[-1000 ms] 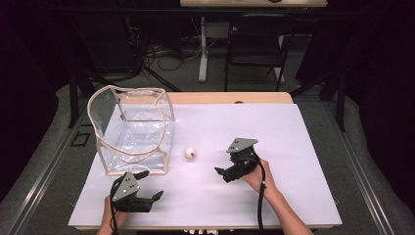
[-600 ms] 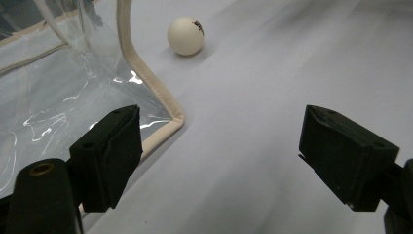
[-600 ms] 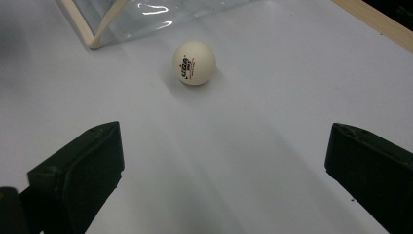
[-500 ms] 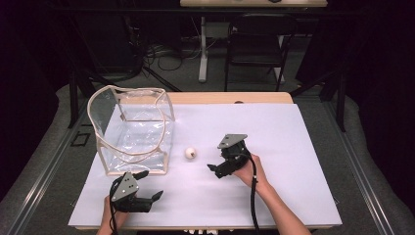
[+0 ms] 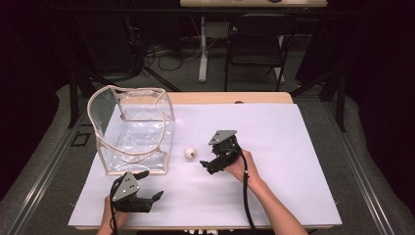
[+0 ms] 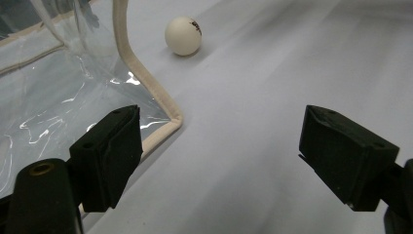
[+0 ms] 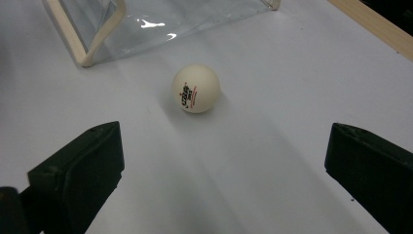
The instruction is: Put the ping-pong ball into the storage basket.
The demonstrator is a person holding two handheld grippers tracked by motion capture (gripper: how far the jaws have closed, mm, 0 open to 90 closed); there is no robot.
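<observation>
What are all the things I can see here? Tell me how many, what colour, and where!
ball: one, white with a small printed mark, on the table between the bag and the right gripper.
bag: one, clear plastic with cream edging, open at the top, on the left part of the table.
table: one, white top with a wooden far edge.
chair: one, black, on the floor behind the table.
cables: several, dark, on the floor behind the table.
left gripper: one, black, jaws open, near the front edge, just below the bag.
right gripper: one, black, jaws open, pointing at the ball, not touching it.
hands: two, one holding each gripper.
</observation>
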